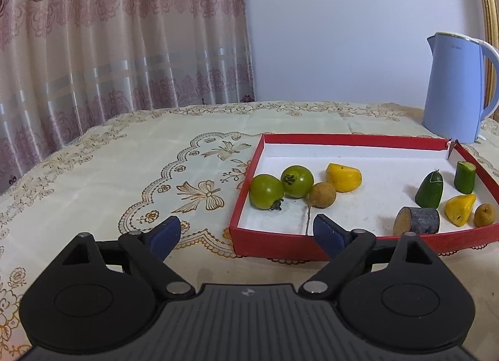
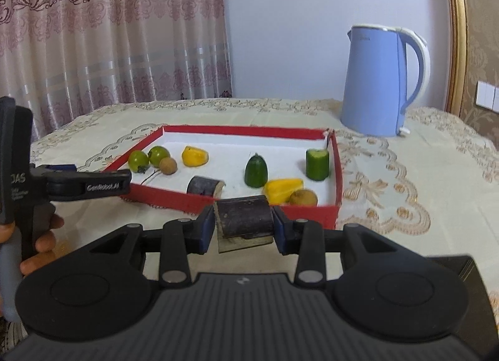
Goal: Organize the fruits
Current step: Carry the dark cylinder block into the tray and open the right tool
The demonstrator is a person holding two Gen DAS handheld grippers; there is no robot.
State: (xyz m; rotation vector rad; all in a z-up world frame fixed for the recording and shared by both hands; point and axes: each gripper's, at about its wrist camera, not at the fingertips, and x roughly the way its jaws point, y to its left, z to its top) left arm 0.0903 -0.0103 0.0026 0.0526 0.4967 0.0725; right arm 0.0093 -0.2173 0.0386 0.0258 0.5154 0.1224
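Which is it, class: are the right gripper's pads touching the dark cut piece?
Touching. The right wrist view shows both blue pads pressed against the ends of the dark cut piece.

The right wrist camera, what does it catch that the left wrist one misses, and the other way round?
Only the right wrist view shows the right gripper shut on a dark cylinder piece, the left gripper seen from the side with the person's fingers on its handle, and a wall switch.

Only the left wrist view shows the left gripper's blue pads spread open, with nothing between them.

Both show the red tray of fruit pieces, including two green tomatoes, and the blue kettle behind it.
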